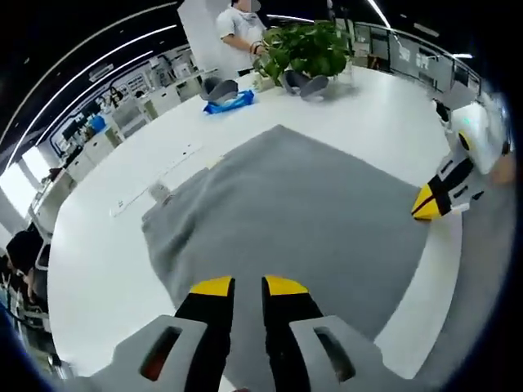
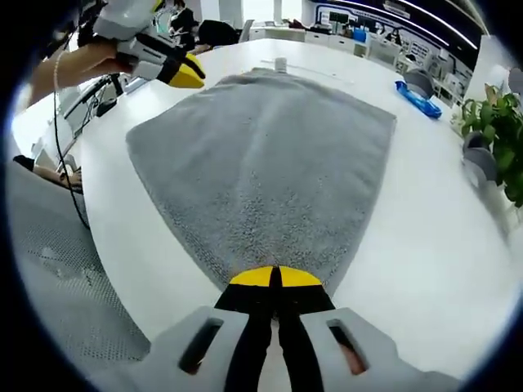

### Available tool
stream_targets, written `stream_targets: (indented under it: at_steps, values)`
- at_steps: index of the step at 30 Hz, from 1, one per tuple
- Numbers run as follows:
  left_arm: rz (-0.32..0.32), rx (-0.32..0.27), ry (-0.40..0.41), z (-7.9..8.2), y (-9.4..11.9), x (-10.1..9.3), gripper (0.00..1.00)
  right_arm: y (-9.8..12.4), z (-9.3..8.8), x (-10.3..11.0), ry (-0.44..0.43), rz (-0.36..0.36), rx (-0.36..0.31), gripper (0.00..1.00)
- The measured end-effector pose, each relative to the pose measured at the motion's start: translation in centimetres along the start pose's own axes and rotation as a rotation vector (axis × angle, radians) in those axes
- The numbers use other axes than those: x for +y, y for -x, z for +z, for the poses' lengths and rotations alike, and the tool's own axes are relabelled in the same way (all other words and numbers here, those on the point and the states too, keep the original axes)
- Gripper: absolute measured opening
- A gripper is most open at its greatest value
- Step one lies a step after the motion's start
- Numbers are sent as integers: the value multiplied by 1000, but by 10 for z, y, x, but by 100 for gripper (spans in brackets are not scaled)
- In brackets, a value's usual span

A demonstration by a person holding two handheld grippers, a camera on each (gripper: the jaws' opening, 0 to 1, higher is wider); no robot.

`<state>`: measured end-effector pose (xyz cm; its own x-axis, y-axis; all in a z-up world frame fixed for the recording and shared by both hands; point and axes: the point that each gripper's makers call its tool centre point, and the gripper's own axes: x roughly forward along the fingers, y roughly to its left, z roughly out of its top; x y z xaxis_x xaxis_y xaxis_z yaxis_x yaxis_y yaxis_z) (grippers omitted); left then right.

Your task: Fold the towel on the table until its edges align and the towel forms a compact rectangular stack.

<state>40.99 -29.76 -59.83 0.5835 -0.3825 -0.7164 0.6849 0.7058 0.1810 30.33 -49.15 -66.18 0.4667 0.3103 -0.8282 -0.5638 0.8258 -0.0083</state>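
A grey towel (image 1: 294, 204) (image 2: 261, 155) lies spread flat on the white table (image 1: 106, 269) (image 2: 425, 245). My left gripper (image 1: 249, 286) hovers over the towel's near edge. Its yellow-tipped jaws stand a narrow gap apart, and flat cloth shows through the gap. In the right gripper view a hand holds this left gripper (image 2: 184, 75) at the towel's far left edge. My right gripper (image 2: 274, 278) has its jaws pressed together at the towel's near corner, with no cloth seen between them. The left gripper view shows the right gripper (image 1: 431, 200) at the towel's right corner.
A potted plant (image 1: 306, 49) (image 2: 498, 131), a blue object (image 1: 229, 102) (image 2: 418, 98) and grey rounded items (image 1: 304, 83) stand at the table's far side. A person in white (image 1: 241, 33) stands beyond. A thin strip (image 1: 155, 184) lies by the towel. A mesh chair (image 2: 57, 269) sits near the table edge.
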Motion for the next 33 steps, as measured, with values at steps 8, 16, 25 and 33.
stream_targets:
  at_steps: [8, 16, 25, 33]
  values:
    - [-100, -17, -19, -30, 26, -39, 21, 1, 0, 1, 35, 22, -27, 0]
    - [-107, 75, 73, -78, 33, -50, 22, 1, 1, 1, 15, -11, -40, 0]
    - [-118, 143, 5, -103, 31, -59, 26, 5, 6, 15, -21, 99, -55, 0]
    - [-122, 127, 27, -102, 28, -60, 27, 8, 11, 45, 41, 223, -71, 8]
